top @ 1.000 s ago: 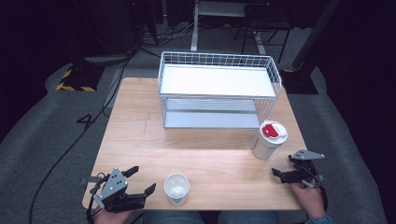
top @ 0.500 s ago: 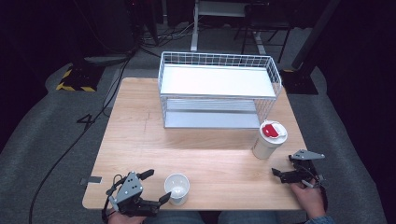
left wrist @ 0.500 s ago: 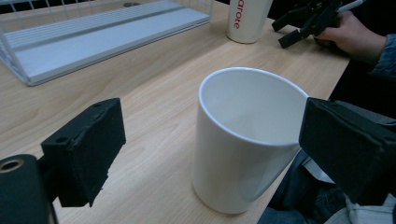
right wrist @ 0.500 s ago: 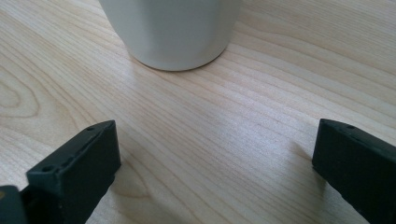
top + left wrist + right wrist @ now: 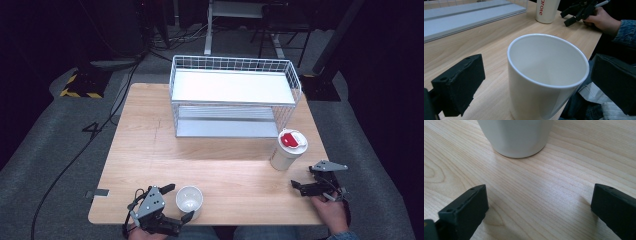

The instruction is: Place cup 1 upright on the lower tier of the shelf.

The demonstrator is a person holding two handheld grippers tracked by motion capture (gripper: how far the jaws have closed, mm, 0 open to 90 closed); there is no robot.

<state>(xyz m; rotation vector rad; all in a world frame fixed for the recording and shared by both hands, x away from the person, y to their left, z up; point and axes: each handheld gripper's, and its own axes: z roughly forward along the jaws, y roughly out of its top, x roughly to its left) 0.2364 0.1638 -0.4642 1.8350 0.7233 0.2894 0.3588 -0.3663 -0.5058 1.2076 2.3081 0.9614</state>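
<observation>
The left gripper (image 5: 176,204) has just been opening its jaws and now holds them wide, one on each side of the white mug (image 5: 189,201), which stands between them with bare gaps at both pads; nothing is gripped yet; in the left gripper view the mug (image 5: 546,75) sits upright and empty, close in front of the jaw roots, near the front edge of the table (image 5: 150,150). I judge this the approach before a grasp; the next move calls for closing squarely on the mug's walls without nudging it off the edge. Farther out, the right gripper (image 5: 306,181) rests with its jaws spread and empty; just beyond their tips stands the lidded cup (image 5: 287,150), its base (image 5: 517,137) clear of them; behind it is the wire rack (image 5: 235,95).
</observation>
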